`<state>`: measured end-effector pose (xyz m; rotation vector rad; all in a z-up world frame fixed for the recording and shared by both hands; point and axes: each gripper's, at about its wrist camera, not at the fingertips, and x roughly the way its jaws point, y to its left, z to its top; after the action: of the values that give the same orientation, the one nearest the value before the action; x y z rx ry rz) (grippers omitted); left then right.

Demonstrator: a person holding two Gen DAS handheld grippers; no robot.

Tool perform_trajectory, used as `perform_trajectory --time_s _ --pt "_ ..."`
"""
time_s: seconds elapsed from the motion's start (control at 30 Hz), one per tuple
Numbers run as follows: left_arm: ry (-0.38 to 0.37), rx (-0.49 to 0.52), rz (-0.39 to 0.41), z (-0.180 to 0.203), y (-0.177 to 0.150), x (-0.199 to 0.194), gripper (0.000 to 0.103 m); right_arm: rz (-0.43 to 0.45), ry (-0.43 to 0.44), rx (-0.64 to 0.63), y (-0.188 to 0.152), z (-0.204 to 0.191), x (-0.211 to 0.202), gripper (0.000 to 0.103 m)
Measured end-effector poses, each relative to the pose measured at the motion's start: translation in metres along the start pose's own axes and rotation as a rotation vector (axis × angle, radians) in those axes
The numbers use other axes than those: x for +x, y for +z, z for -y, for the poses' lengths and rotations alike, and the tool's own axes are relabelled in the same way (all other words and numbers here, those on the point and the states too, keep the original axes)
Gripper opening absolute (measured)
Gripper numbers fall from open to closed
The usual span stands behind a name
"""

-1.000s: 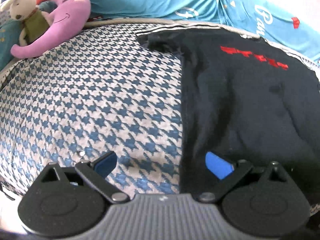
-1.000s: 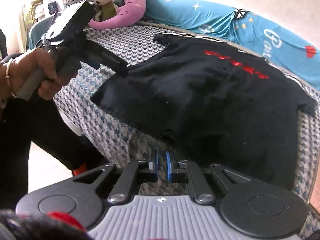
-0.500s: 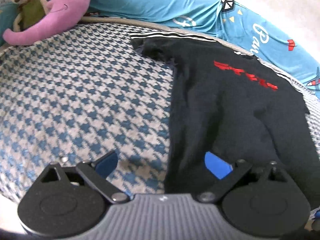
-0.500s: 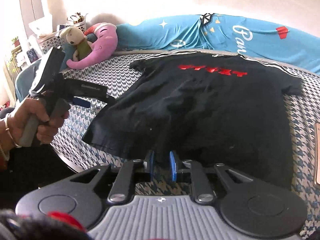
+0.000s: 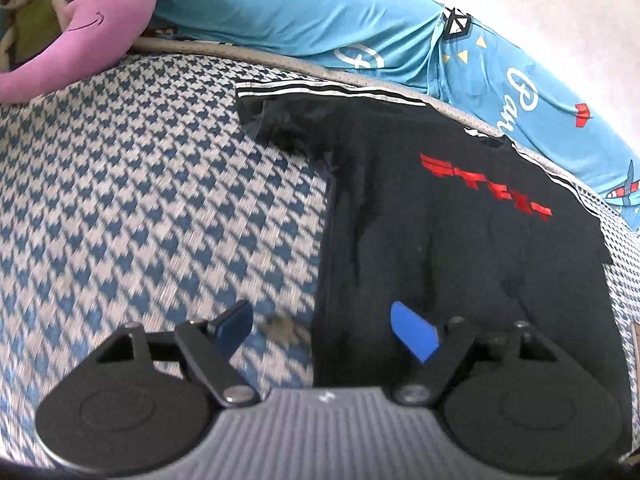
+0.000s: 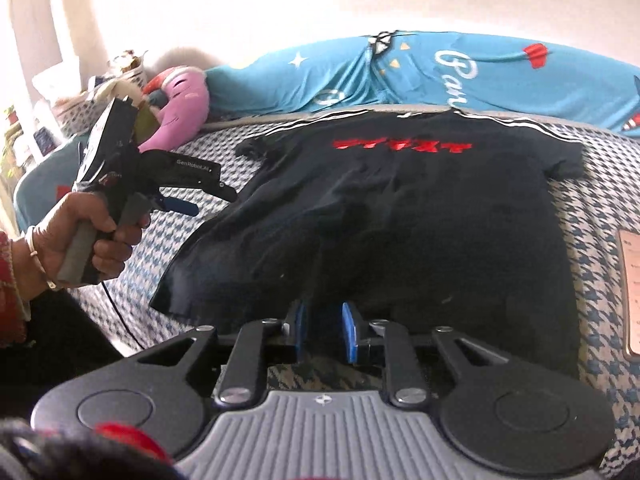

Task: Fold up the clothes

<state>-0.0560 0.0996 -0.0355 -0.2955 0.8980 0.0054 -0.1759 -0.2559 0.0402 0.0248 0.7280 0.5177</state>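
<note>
A black T-shirt [image 5: 460, 248] [image 6: 400, 216] with red lettering lies spread flat on the houndstooth bed cover [image 5: 140, 200]. My left gripper [image 5: 324, 328] is open wide and hovers over the shirt's left side edge near the hem, one finger above the cover and the other above the cloth. In the right wrist view a hand holds this left gripper [image 6: 212, 204] beside the shirt's left side. My right gripper [image 6: 324, 330] is at the bottom hem, open by a narrow gap with dark cloth between the blue pads.
A long blue printed cushion [image 5: 320, 20] [image 6: 440, 72] runs along the far side of the bed. A purple plush toy [image 5: 100, 28] [image 6: 184, 100] lies at the far left. A tan flat object [image 6: 632, 292] rests at the right edge. The bed's near edge drops off at lower left.
My right gripper's fingers have spread from nearly closed to a narrow gap, and its view has levelled out. My left gripper stays open and has shifted along the shirt's left edge.
</note>
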Motion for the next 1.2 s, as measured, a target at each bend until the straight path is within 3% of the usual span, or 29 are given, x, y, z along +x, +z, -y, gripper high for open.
perform_trajectory --time_s 0.13,0.3,0.73,1.03,1.2 --pt "-0.007 -0.026 -0.009 -0.004 0.013 0.017 0.079 0.012 -0.046 0.053 0.001 0.010 -0.001 0.020" --pt "-0.023 -0.036 0.005 -0.003 0.030 0.033 0.087 0.033 -0.132 0.145 0.001 0.028 -0.001 0.020" --pt "0.019 0.039 0.025 0.019 0.058 0.065 0.089 0.072 -0.290 0.289 -0.003 0.060 -0.008 0.021" --pt "0.097 0.120 0.045 0.034 0.065 0.076 0.067 0.090 -0.383 0.368 -0.006 0.076 -0.012 0.021" --pt "0.213 0.213 0.084 0.047 0.062 0.077 0.029 0.089 -0.442 0.420 -0.011 0.087 -0.016 0.024"
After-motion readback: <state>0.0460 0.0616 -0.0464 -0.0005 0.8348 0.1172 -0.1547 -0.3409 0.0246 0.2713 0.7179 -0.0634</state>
